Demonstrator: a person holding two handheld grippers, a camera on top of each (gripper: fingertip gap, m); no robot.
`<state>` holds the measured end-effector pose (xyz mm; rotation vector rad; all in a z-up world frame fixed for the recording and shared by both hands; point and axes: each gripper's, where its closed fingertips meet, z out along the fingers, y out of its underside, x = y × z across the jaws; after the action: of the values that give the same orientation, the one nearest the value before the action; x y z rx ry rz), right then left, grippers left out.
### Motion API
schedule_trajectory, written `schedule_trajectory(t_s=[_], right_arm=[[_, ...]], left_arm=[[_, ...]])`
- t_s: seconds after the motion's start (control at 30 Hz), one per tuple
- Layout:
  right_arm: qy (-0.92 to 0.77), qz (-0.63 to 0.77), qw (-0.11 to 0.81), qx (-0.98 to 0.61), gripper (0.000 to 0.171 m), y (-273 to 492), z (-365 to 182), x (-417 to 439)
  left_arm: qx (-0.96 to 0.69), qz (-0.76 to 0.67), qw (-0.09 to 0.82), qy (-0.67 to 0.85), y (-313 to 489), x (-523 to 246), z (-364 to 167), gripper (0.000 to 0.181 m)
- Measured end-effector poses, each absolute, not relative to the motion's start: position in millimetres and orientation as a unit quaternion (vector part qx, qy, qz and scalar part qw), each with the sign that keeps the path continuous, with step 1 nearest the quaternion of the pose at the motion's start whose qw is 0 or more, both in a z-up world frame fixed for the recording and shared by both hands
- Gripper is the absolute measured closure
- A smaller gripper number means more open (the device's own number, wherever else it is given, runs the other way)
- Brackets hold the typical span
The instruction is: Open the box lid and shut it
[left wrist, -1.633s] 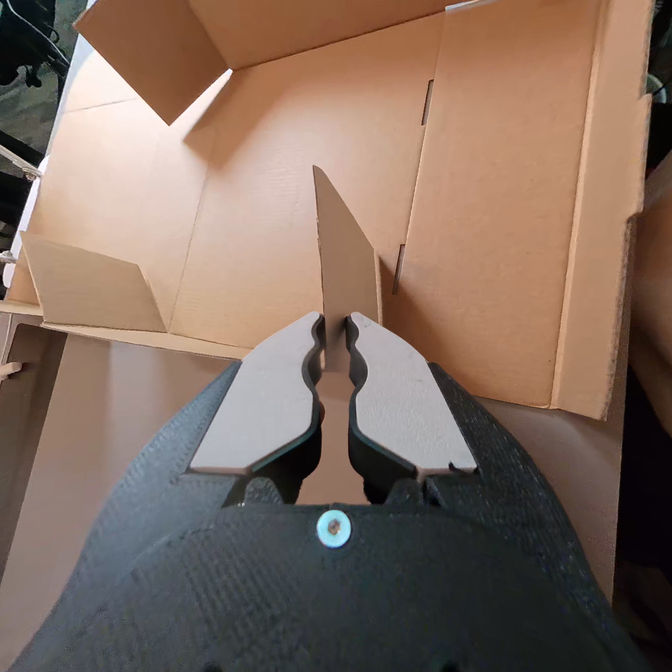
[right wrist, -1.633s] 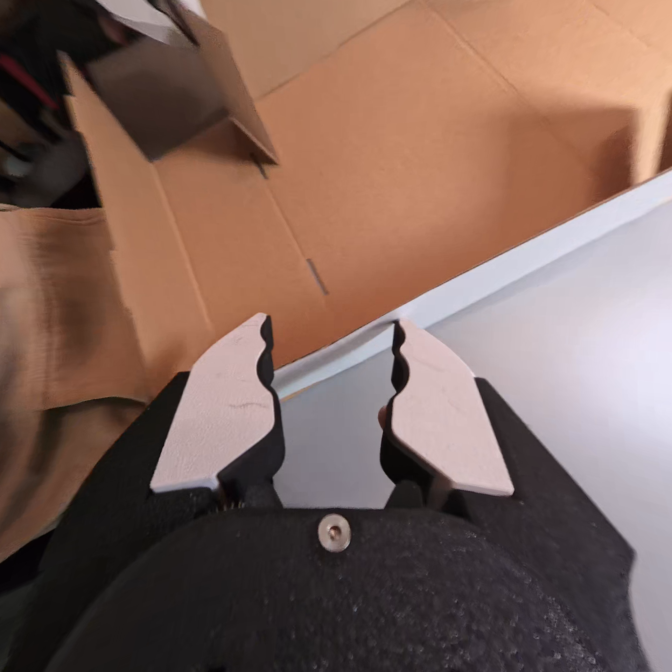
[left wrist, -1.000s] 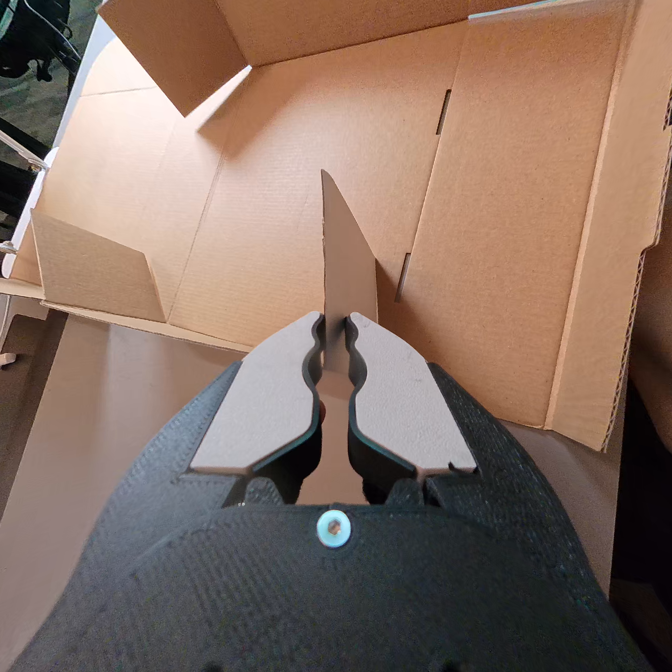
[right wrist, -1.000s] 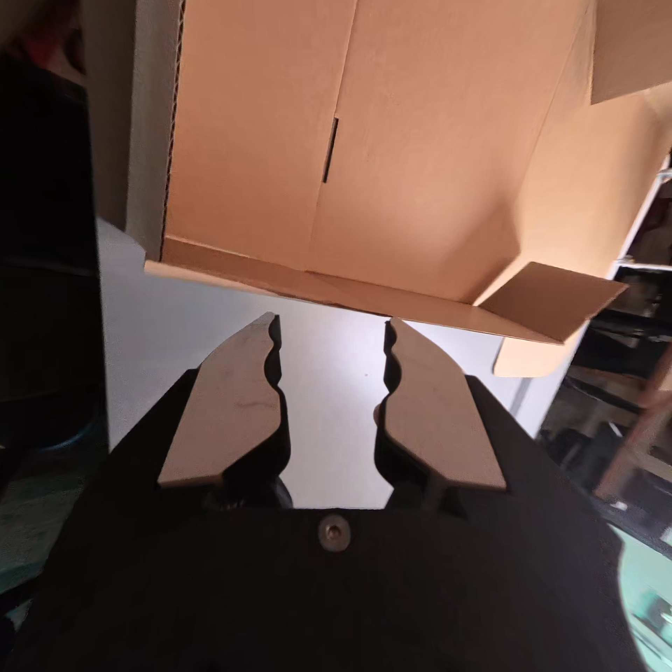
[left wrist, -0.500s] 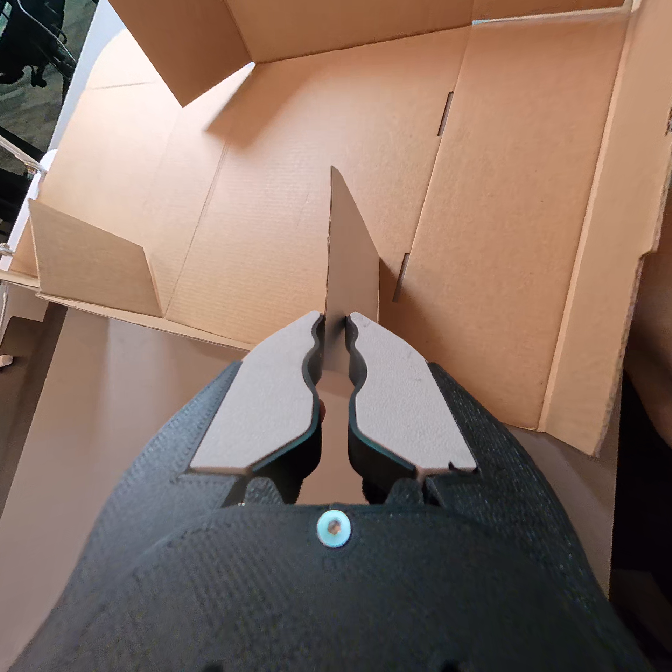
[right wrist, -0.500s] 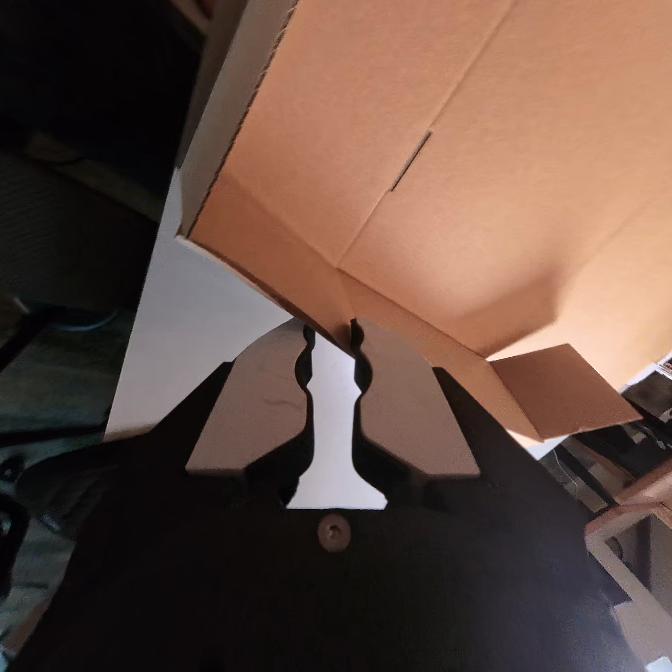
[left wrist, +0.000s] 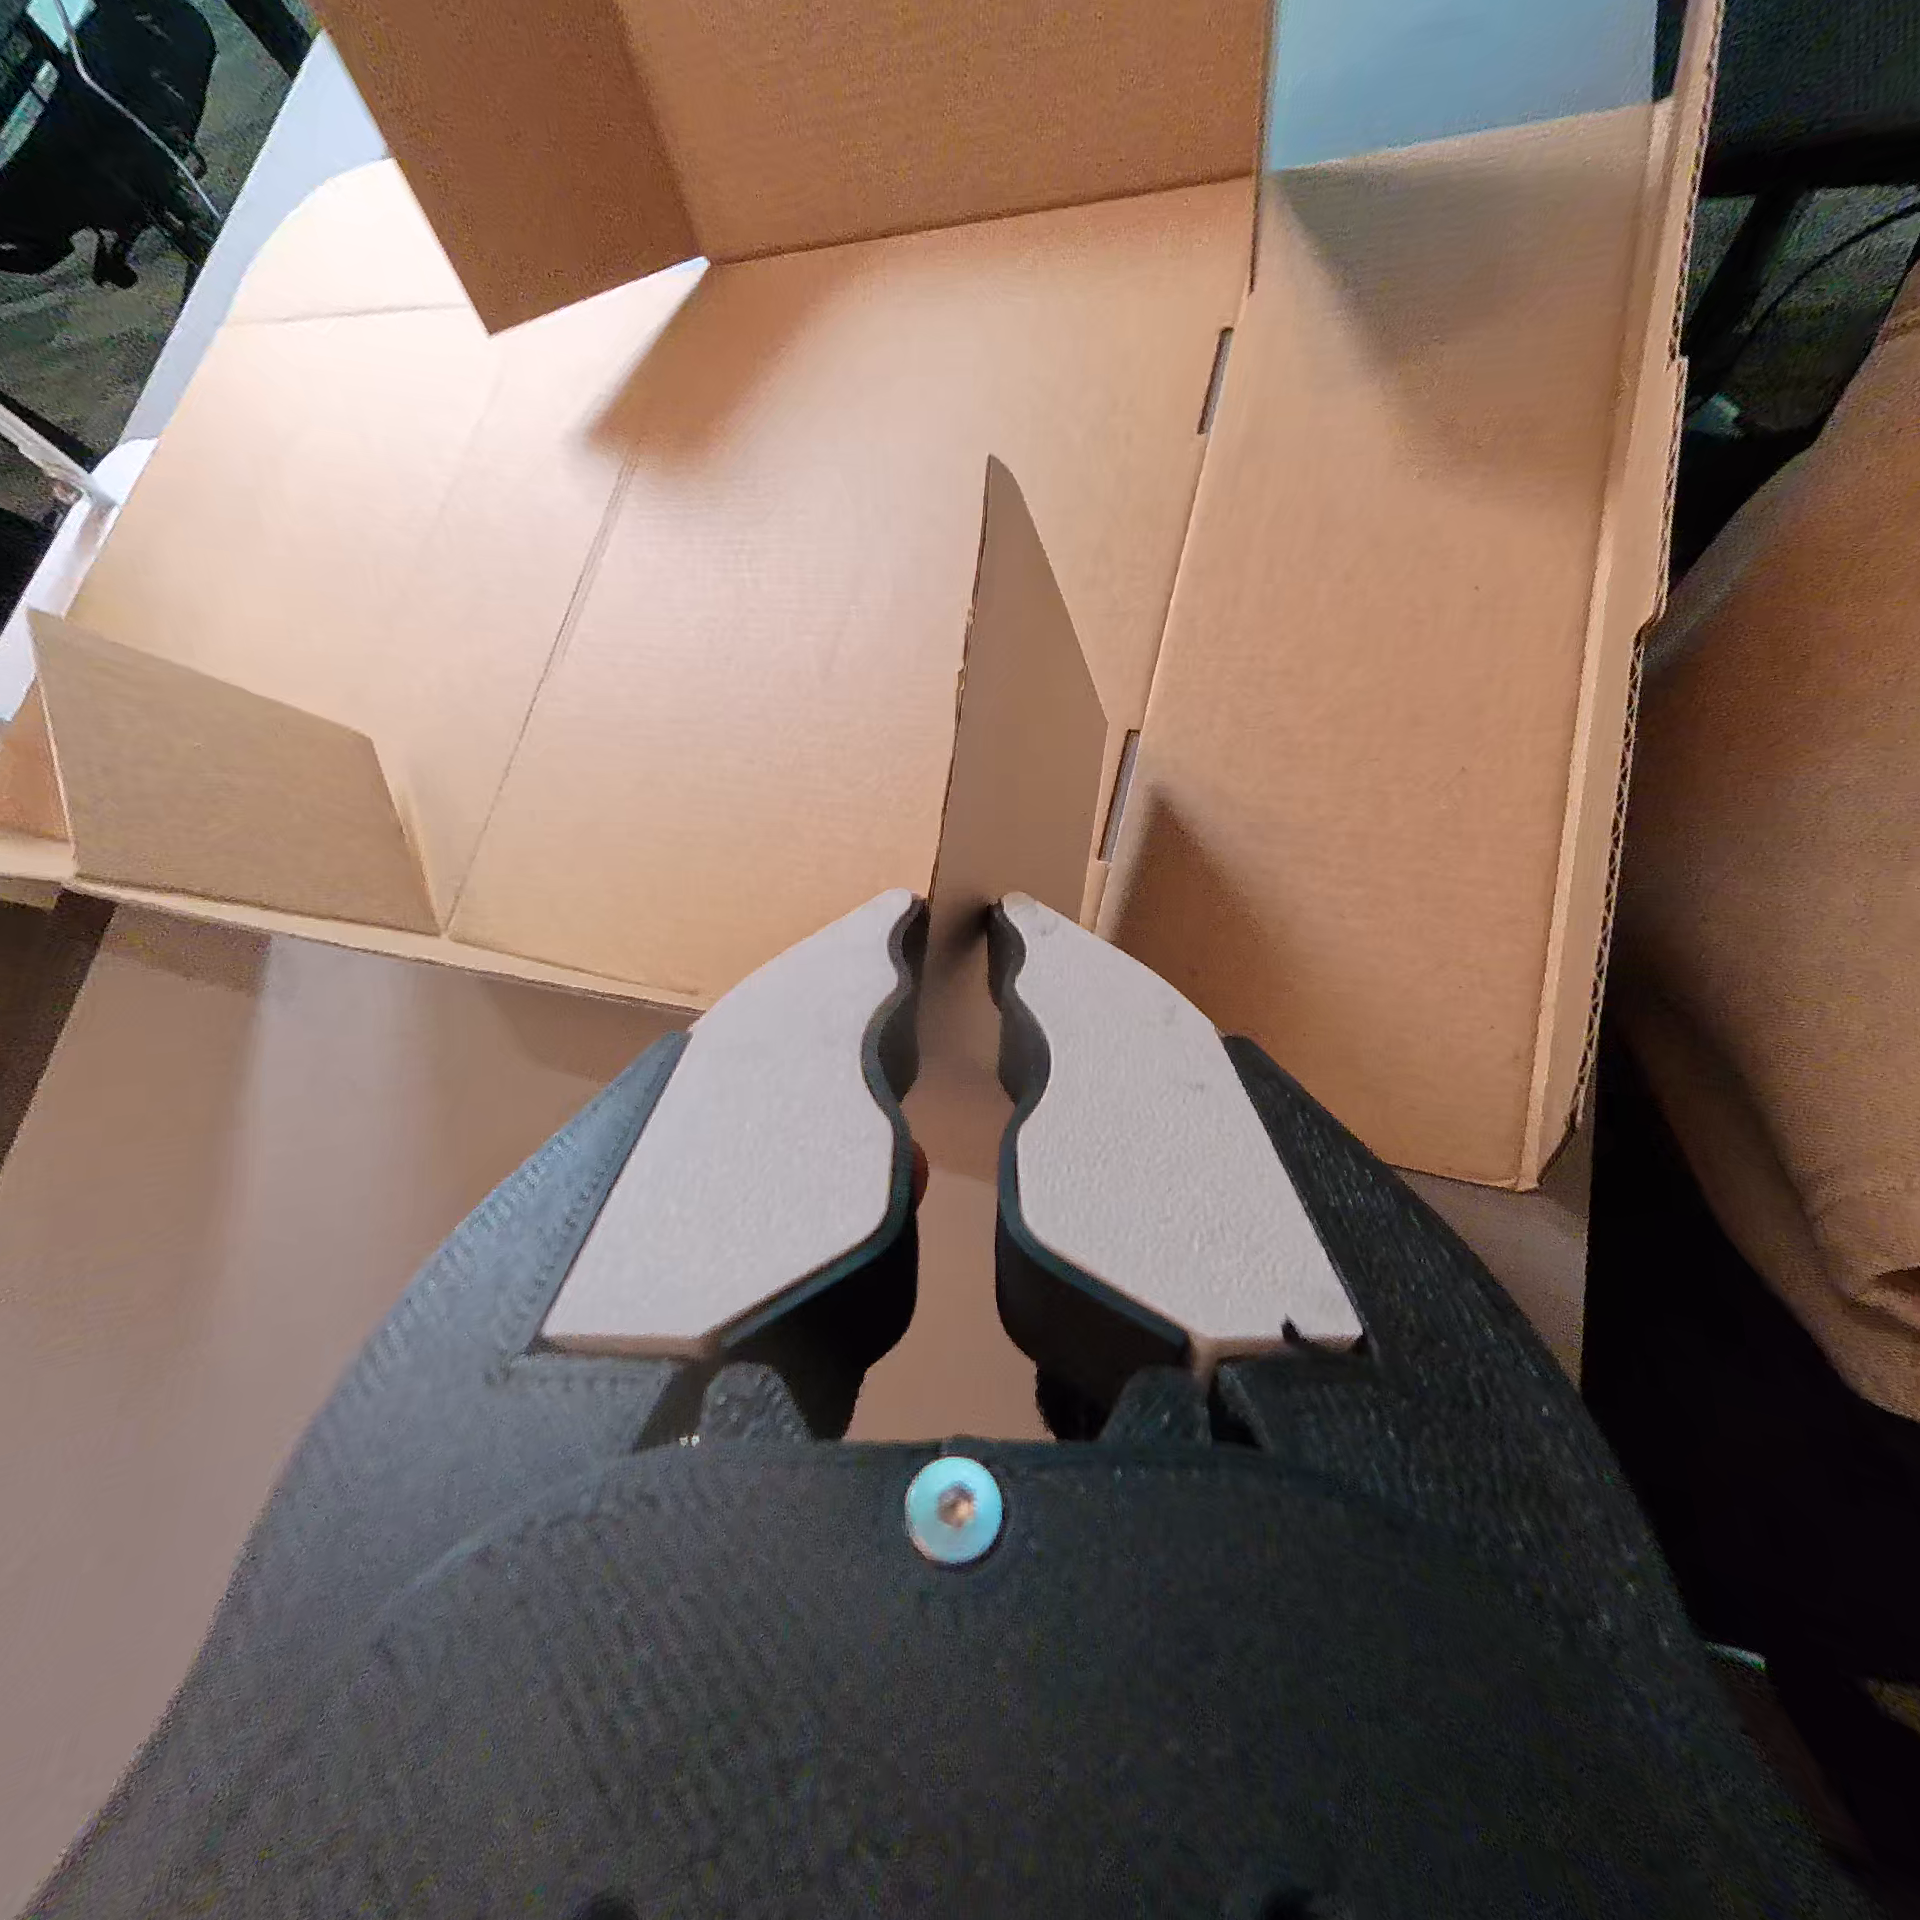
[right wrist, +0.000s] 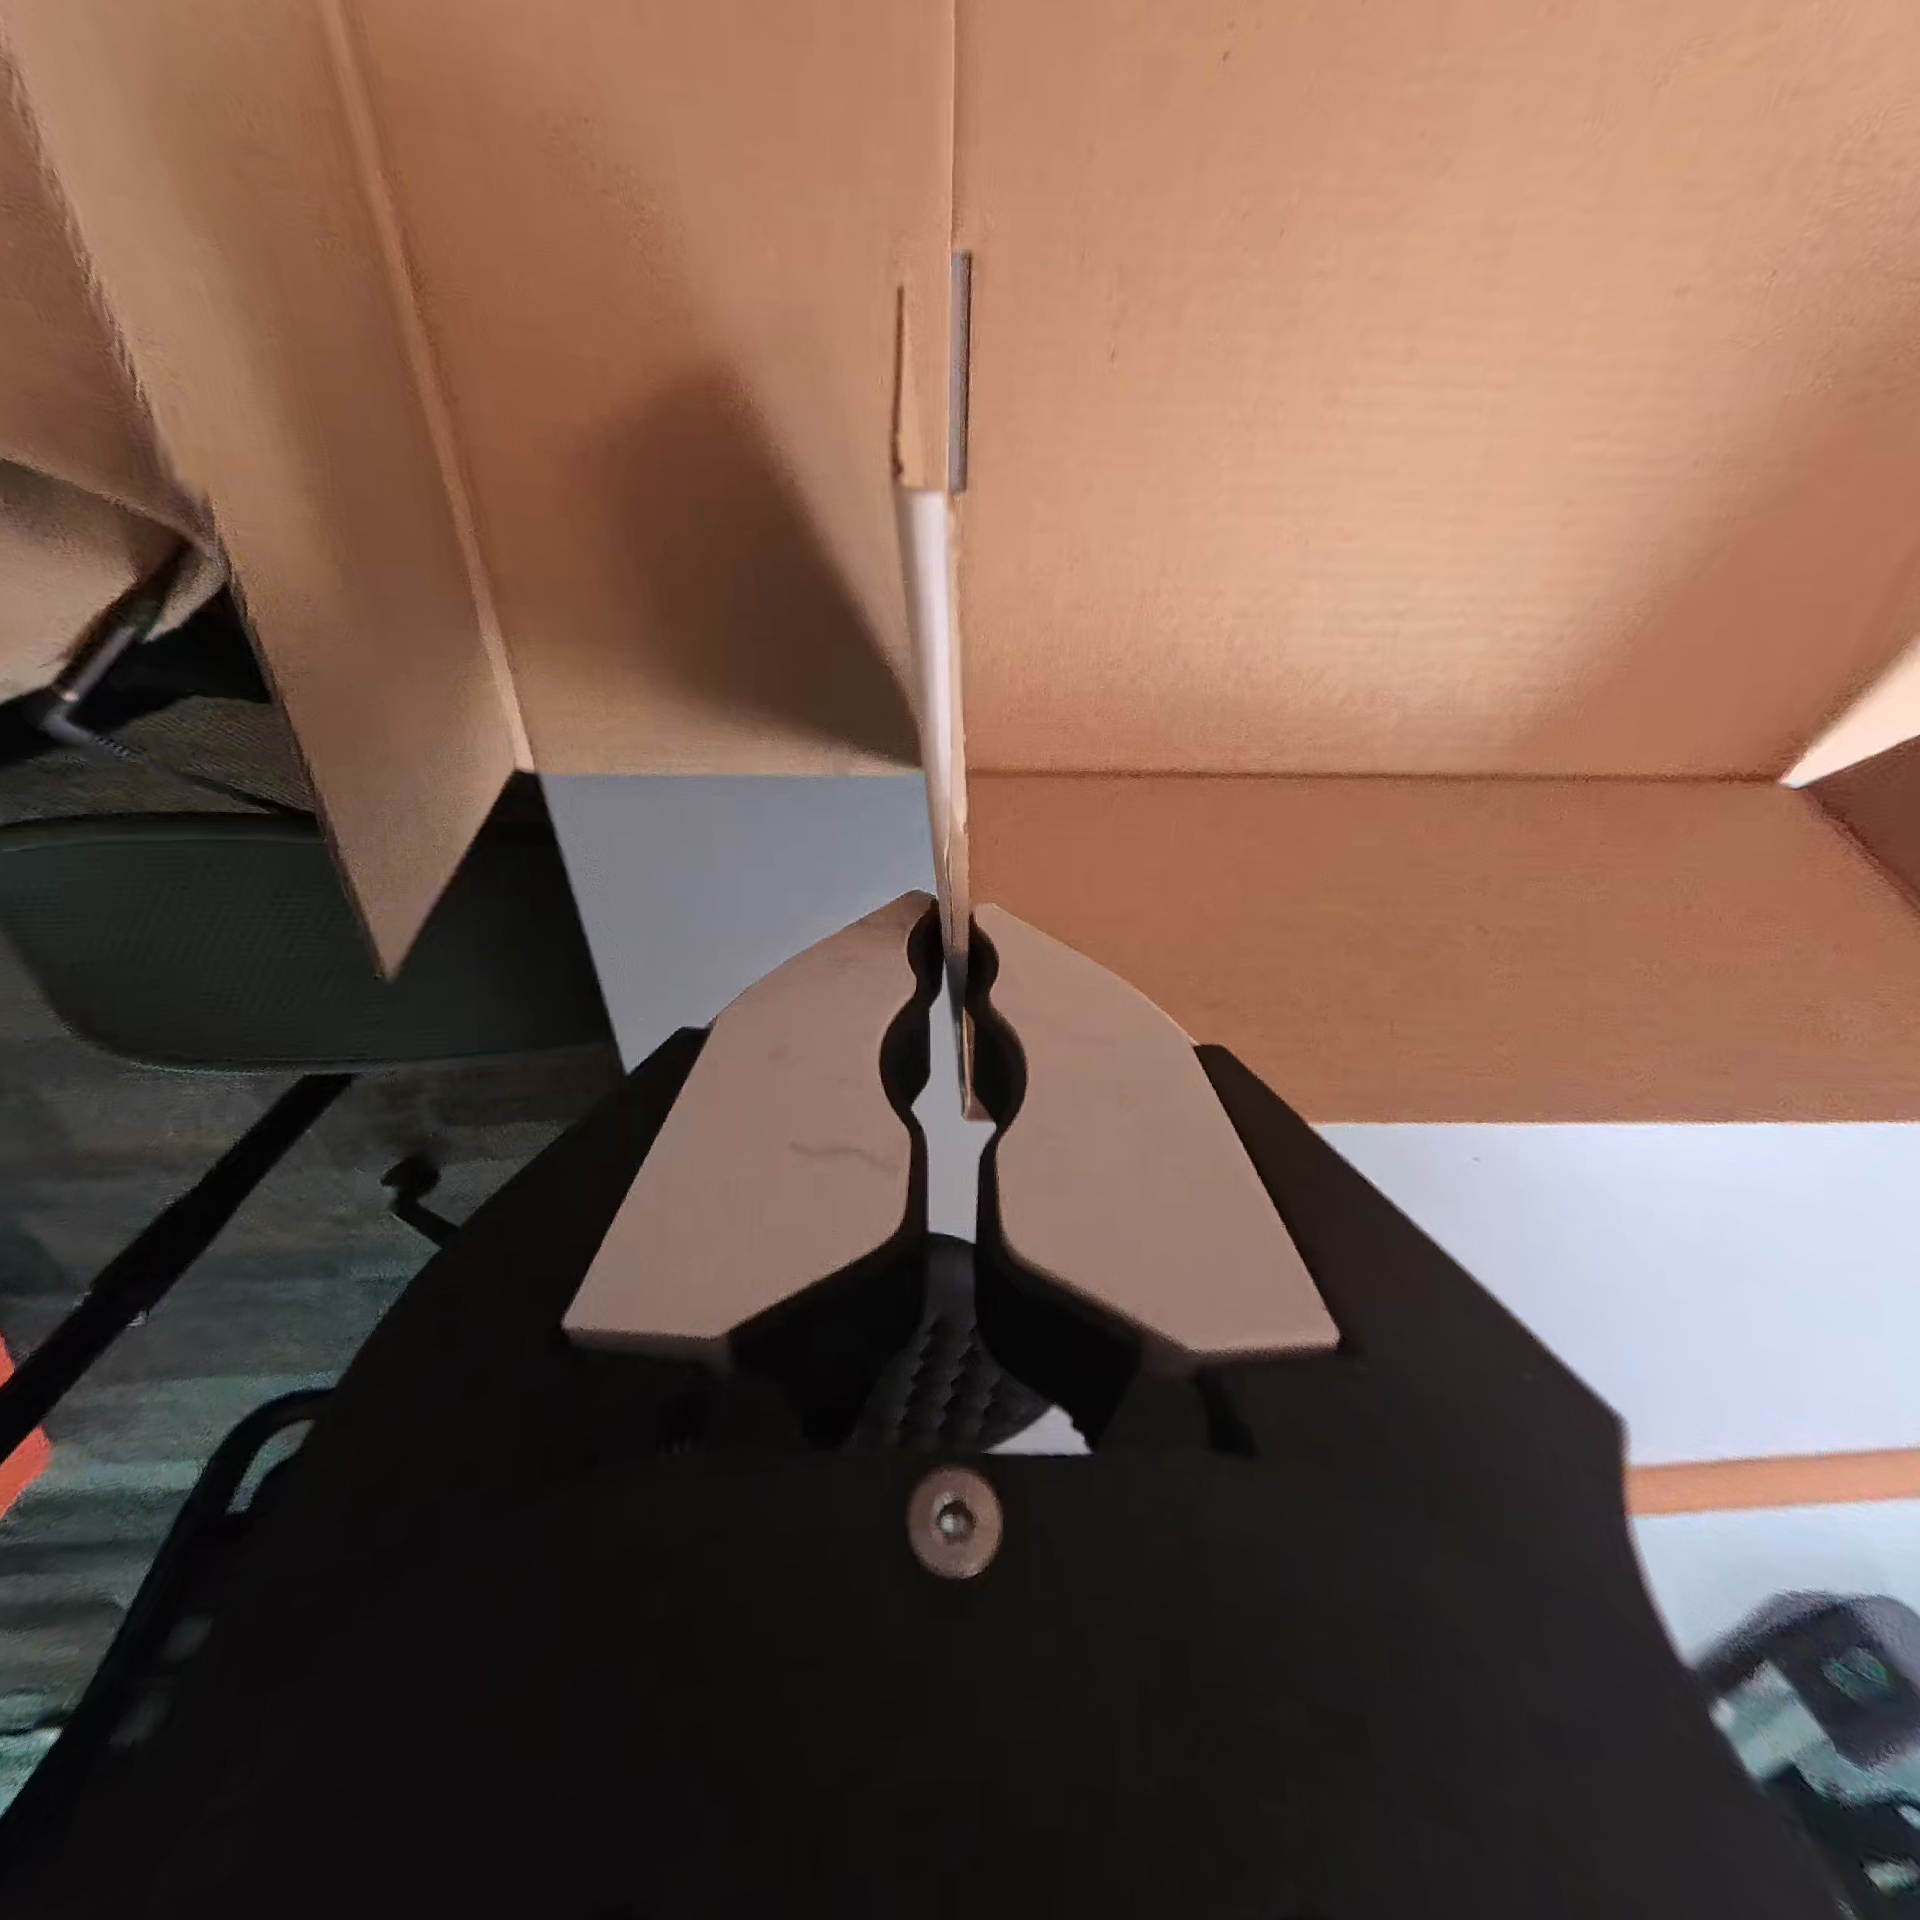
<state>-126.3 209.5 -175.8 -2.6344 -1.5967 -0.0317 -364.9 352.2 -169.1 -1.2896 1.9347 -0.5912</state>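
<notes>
Left wrist: left tongs [left wrist: 958, 914] clamp box flap [left wrist: 1023, 717] | right tongs [right wrist: 954, 920] clamp flap edge [right wrist: 935, 665]

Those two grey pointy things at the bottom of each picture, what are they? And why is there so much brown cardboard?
They are the fingers of grabbing tools. A person holds one tool in each hand, and each tool has a little camera looking out along its fingers, so each picture is one tool's own view. The brown stuff is a big cardboard box lying open on a white table. In the left picture, the left gripper is pinching a thin side flap that stands up on its edge. In the right picture, the right gripper is pinching another flap, seen edge-on. Both tools are shut on cardboard.
</notes>
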Motion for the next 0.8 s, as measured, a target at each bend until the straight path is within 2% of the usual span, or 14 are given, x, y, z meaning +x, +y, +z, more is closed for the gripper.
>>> schedule_trajectory(t_s=[0.03,0.17,0.27,0.4,0.57,0.7,0.8], right_arm=[[-0.522,-0.023,0.026,-0.852,0.168,216.0,-176.7,-131.3],[-0.543,-0.099,0.018,-0.834,0.164,237.9,-187.0,-148.3],[-0.531,-0.207,0.069,-0.819,0.146,260.3,-186.1,-139.0],[-0.468,-0.196,0.189,-0.840,0.128,269.3,-183.2,-137.0],[-0.360,-0.183,0.315,-0.859,0.095,278.4,-167.1,-119.4],[-0.252,-0.145,0.373,-0.881,0.065,285.4,-167.9,-98.9],[-0.193,-0.092,0.377,-0.901,0.058,287.2,-179.2,-95.1]], left_arm=[[-0.496,-0.220,0.363,0.757,351.1,-362.4,-169.5,0.171],[-0.483,-0.182,0.366,0.774,349.4,-353.1,-170.2,0.169],[-0.486,-0.175,0.371,0.771,352.6,-352.5,-171.1,0.169],[-0.482,-0.181,0.394,0.761,353.4,-351.2,-170.3,0.169],[-0.490,-0.179,0.398,0.754,353.8,-350.0,-169.8,0.167],[-0.504,-0.189,0.420,0.731,355.9,-346.5,-168.1,0.161],[-0.524,-0.185,0.445,0.703,362.6,-343.2,-167.2,0.149]])
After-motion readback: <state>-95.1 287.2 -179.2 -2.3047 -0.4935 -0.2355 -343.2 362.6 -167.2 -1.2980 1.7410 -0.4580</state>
